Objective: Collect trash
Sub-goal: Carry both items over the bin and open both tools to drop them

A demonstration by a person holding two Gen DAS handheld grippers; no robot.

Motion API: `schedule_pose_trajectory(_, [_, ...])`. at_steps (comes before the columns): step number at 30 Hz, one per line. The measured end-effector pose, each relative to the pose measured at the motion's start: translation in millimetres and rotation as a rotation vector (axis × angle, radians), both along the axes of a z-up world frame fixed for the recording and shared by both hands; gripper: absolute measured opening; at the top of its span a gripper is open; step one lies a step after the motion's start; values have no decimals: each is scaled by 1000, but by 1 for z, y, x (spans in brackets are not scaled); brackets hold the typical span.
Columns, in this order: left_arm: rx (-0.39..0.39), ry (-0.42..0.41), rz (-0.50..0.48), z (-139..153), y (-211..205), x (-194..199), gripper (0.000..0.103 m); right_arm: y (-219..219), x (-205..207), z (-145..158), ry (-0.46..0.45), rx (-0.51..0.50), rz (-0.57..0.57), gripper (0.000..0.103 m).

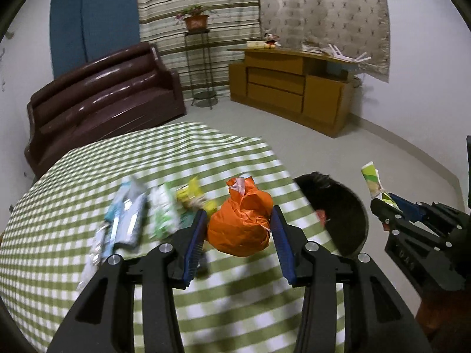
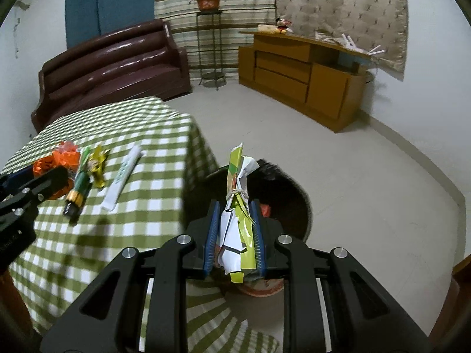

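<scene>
My left gripper (image 1: 239, 220) is shut on a crumpled orange plastic bag (image 1: 240, 225), held just above the green checked tablecloth (image 1: 206, 303). My right gripper (image 2: 235, 229) is shut on a green, yellow and white wrapper (image 2: 239, 226) and holds it over the black-lined bin (image 2: 282, 185) beside the table. The right gripper with its wrapper (image 1: 372, 181) also shows at the right of the left wrist view, past the bin (image 1: 341, 214). Several wrappers (image 1: 129, 217) lie blurred on the cloth to the left of the orange bag.
In the right wrist view a white sachet (image 2: 123, 176), a yellow wrapper (image 2: 98, 166) and a green tube (image 2: 79, 188) lie on the table near its right edge. A brown sofa (image 1: 103, 100), a plant stand (image 1: 200, 67) and a wooden cabinet (image 1: 294, 85) stand along the far walls.
</scene>
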State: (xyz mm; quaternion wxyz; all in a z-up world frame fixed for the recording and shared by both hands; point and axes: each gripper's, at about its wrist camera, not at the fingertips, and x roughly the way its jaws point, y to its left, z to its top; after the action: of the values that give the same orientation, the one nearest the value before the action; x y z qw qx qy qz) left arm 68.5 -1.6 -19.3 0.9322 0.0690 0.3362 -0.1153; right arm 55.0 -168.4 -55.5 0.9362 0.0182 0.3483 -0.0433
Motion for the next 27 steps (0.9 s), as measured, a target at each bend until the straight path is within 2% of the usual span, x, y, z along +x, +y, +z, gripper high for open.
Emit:
schedule_pose_trajectory(13, [31,28,-52,-19,-62,43,44,-32,25,-12,17,14,-33,21])
schedule_pose_trajectory(27, [76,72,-68,-40,-91,79,45,-57,54,-36,68,56,-55,22])
